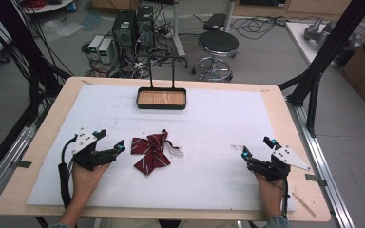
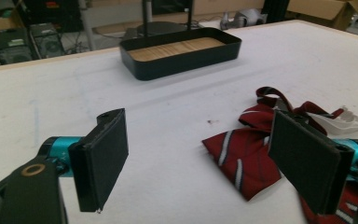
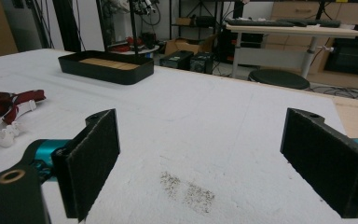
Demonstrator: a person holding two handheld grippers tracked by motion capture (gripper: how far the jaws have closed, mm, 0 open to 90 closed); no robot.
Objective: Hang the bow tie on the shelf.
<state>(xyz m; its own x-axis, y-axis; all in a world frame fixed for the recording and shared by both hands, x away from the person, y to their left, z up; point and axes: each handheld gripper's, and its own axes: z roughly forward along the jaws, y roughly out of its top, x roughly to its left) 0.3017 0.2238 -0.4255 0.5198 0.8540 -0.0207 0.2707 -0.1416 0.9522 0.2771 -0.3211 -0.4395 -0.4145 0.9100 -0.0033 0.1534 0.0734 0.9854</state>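
A dark red bow tie with white stripes [image 1: 150,152] lies on the white mat near the table's middle, a white strap clip [image 1: 176,151] at its right side. My left gripper [image 1: 109,141] rests just left of the bow tie, open and empty. In the left gripper view the bow tie [image 2: 247,151] lies close behind the right jaw, and my left gripper [image 2: 205,158] holds nothing. My right gripper [image 1: 257,147] rests open far to the right on the mat. In the right gripper view my right gripper [image 3: 205,163] is empty, with the bow tie [image 3: 9,102] at the far left.
A black tray with a wooden floor [image 1: 161,105] stands at the mat's far middle, with two thin black posts [image 1: 150,71] behind it. The tray [image 2: 186,58] also lies ahead in the left gripper view. A grey smudge [image 3: 186,191] marks the mat between the right jaws.
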